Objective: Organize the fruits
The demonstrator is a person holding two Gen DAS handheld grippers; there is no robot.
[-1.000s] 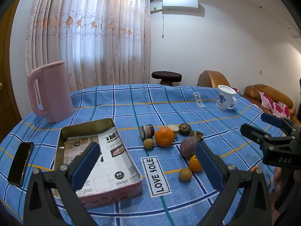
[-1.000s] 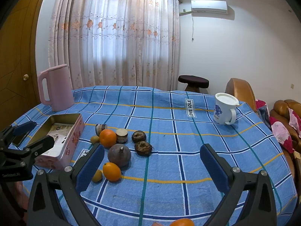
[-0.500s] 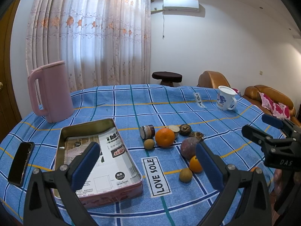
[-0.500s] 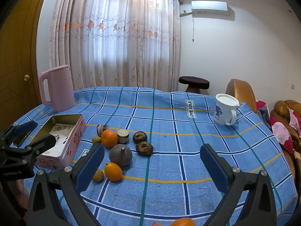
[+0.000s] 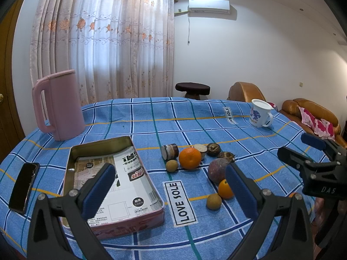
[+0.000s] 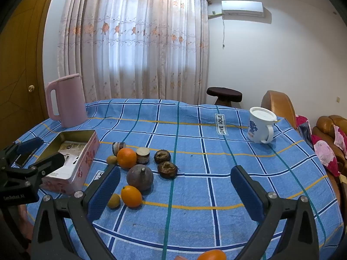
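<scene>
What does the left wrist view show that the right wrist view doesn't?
Only the left view shows the whole phone beside the tin and the papers across the tin's floor. Only the right view shows a loose orange at the table's near edge and the door knob. Both share the fruit cluster, kettle, mug, and each other's open claw: right claw, left claw.

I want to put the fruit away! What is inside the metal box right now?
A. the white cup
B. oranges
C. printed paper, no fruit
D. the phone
C: the metal box holds only printed paper; the fruits, like the big orange, sit on the tablecloth beside it.
</scene>
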